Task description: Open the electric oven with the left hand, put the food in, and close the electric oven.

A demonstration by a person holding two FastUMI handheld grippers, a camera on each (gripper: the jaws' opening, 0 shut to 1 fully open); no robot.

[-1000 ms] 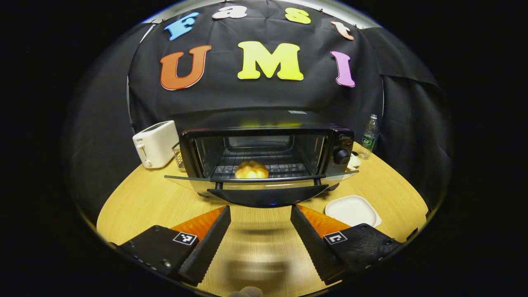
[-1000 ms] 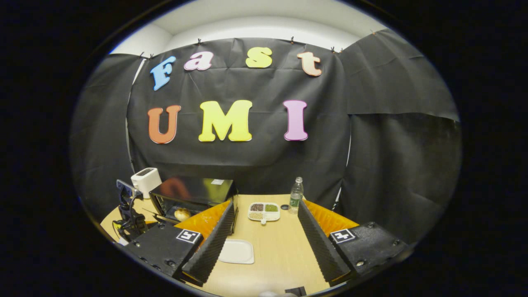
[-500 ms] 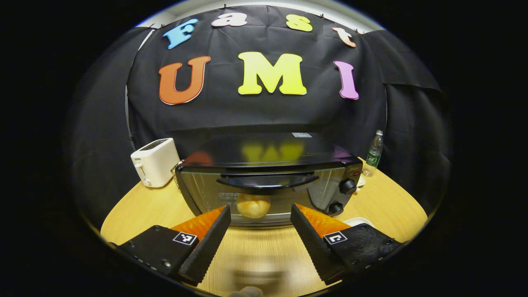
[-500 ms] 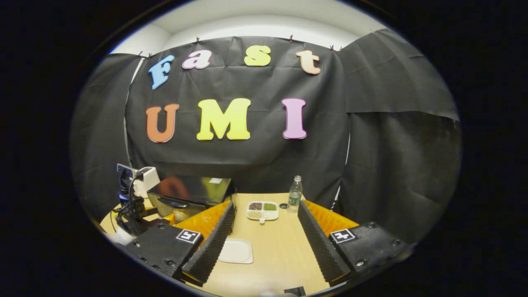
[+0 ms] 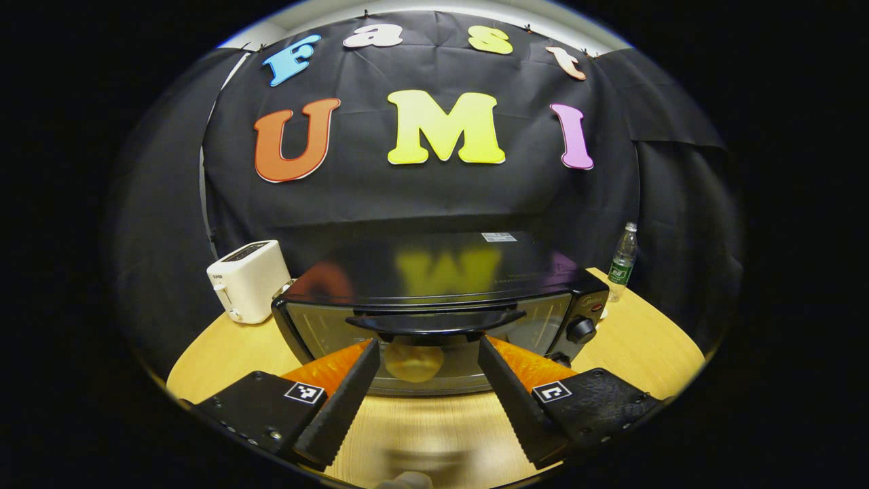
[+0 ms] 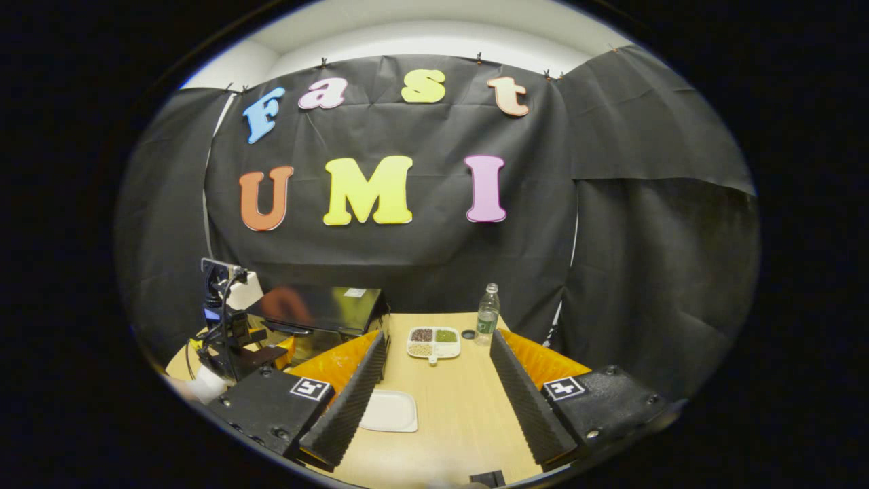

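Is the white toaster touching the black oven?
Apart. The left gripper view shows bare table between the toaster and the oven.

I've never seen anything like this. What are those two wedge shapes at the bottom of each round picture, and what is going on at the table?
No robot arm here: a person holds a two-finger gripper in each hand, and a camera rides on each one. The wedges are that gripper's own fingers.

In the left gripper view, the left gripper is open and holds nothing. It faces the electric oven, whose door is shut, with a bread roll behind the glass. A white toaster and a water bottle stand on either side.

In the right gripper view, the right gripper, also open and empty, hangs over the wooden table. Ahead lie a white plate and a divided dish of grains.
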